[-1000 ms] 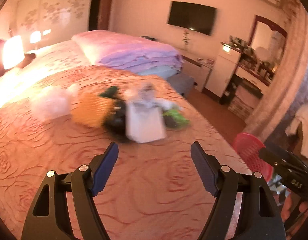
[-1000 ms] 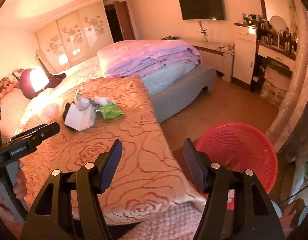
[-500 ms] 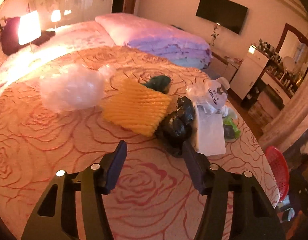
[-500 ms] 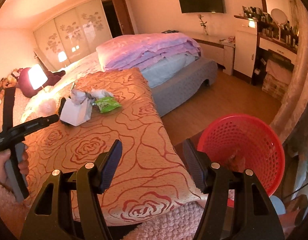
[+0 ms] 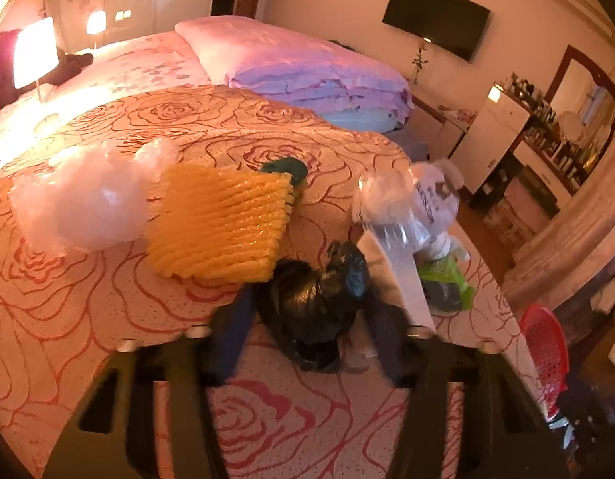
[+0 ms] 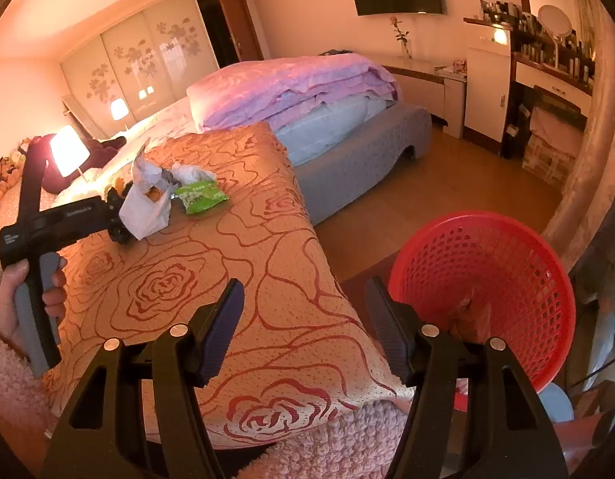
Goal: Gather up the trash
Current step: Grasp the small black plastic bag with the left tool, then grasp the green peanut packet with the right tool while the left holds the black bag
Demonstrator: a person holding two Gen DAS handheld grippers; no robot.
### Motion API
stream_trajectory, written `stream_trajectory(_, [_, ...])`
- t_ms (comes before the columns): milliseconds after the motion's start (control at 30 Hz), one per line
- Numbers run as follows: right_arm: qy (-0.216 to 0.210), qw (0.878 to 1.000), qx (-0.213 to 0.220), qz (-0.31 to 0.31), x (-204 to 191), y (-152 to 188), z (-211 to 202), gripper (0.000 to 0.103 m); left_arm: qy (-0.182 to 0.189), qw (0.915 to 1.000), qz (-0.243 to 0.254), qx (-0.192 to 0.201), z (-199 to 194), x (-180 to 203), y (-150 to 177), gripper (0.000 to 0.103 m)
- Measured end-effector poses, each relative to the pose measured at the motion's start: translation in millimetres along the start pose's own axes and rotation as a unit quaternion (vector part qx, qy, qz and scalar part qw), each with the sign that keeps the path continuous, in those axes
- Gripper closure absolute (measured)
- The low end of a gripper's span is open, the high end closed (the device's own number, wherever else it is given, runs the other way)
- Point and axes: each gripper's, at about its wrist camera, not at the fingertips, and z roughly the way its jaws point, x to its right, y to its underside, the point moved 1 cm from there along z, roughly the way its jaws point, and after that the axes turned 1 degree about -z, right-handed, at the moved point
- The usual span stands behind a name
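A crumpled black plastic bag [image 5: 311, 307] lies on the rose-patterned bedspread [image 5: 87, 319]. My left gripper [image 5: 309, 295] straddles it, jaws closing, both pads touching its sides. Around it lie a yellow foam net [image 5: 223, 223], a white plastic wad [image 5: 80, 211], a white paper bag [image 5: 399, 279], a clear printed bag [image 5: 411, 207] and a green wrapper [image 5: 447, 275]. In the right wrist view a hand holds the left gripper [image 6: 117, 223] at the pile by the white paper bag [image 6: 143, 211]. My right gripper [image 6: 303, 295] is open and empty over the bed's corner, beside the red basket [image 6: 507, 279].
A folded pink quilt [image 6: 299, 88] lies further up the bed. A lit lamp [image 6: 68, 151] stands at the left. Wooden floor [image 6: 447, 195] runs between the bed and a dresser [image 6: 546, 80]. The red basket [image 5: 544, 359] sits off the bed's right edge.
My left gripper has moved forward and down to the trash pile, and its jaws have narrowed around the black bag. The right gripper has stayed nearly still and open.
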Motion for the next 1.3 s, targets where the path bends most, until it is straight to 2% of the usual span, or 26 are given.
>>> stream_trajectory(167, [0.0, 1.0, 0.001, 0.0, -1.2, 1.0, 1.6, 0.042, 0.002, 0.9999, 0.014, 0.01, -7.8, 3.5, 10.0, 0.071])
stream_trajectory(800, [-0.024, 0.998, -0.016, -0.052, -36.5, 4.7, 8.3, 0.042, -0.002, 0.9994, -0.01, 0.032, -59.6, -12.8, 59.4, 0.071])
stream_trajectory(1033, [-0.047, 0.995, -0.02, -0.084, -66.9, -18.2, 33.9, 0.042, -0.008, 0.9991, -0.026, 0.032, -61.8, -23.5, 68.3, 0.071])
stream_trajectory(1300, [-0.059, 0.989, -0.019, -0.131, -93.4, -55.6, 76.1, 0.042, -0.005, 0.9991, -0.019, 0.037, -63.0, -24.2, 70.9, 0.071])
